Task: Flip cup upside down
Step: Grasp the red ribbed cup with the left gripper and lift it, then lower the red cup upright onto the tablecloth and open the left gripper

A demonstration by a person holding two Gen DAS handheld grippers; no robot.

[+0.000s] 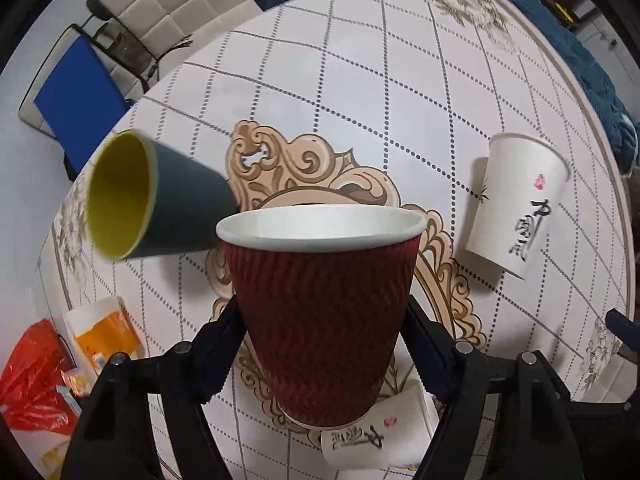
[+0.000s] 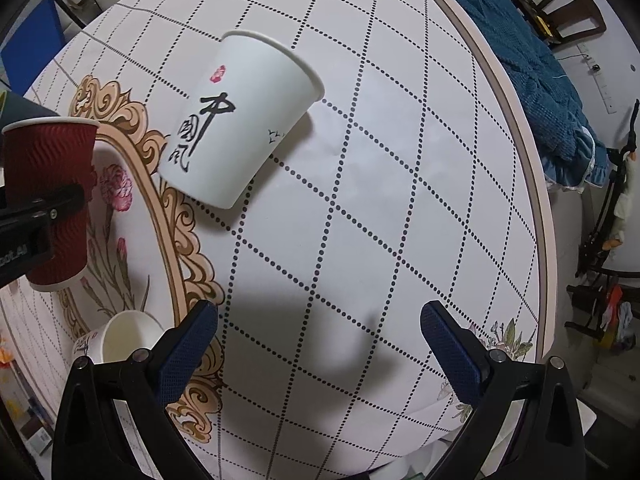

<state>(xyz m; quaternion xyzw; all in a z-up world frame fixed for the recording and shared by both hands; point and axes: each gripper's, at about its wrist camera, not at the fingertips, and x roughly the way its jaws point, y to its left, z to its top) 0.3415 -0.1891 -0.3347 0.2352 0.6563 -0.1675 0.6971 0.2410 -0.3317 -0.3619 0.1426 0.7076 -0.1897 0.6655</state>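
My left gripper is shut on a dark red ribbed paper cup, mouth up, held above the table; it also shows in the right wrist view, clamped by the left gripper's black finger. A white paper cup with black calligraphy stands upright on the table, also in the left wrist view. My right gripper is open and empty above the table, nearer than that cup. A dark cup with a yellow inside stands at the left. A small white cup lies near the front.
The round table has a dotted diamond cloth with an ornate gold frame print. A quilted chair and a blue board stand beyond it. A red bag and an orange packet lie at the left. A blue blanket lies beyond the right edge.
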